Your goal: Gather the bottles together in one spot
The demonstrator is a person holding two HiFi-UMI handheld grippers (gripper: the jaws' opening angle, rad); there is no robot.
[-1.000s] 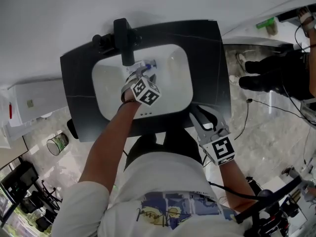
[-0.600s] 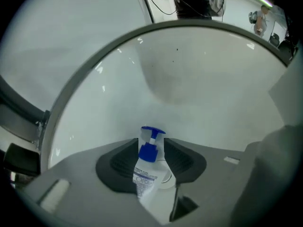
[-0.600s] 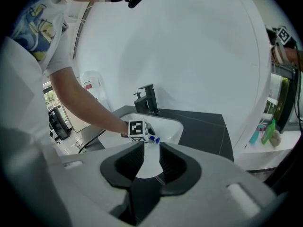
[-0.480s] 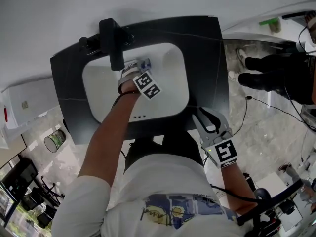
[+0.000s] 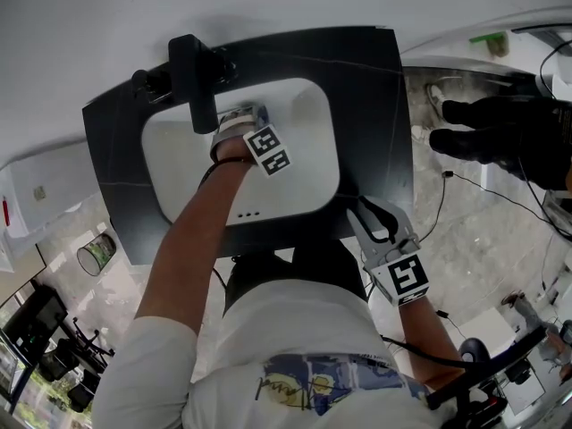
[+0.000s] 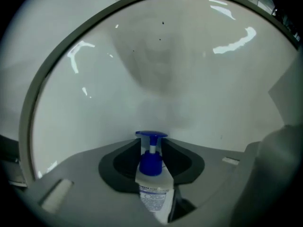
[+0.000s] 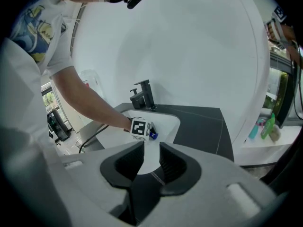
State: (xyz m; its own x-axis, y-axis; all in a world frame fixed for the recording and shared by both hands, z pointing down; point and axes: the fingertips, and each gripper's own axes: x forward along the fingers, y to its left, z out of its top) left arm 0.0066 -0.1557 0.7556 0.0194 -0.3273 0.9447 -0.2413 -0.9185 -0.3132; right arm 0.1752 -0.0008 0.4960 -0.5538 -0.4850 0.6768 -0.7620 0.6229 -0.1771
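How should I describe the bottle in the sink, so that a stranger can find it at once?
Find the black counter with its white sink. In the basin, the left tongs, which have just been closing, grip a pale bottle. Nothing else there has its blue pump head.

No word or number can be read anywhere. The pump bottle in the sink has a white label with blue print, too blurred to read. The marker cube over the sink and the marker cube off its front corner show only black-and-white patterns. The shirt graphic is illegible.
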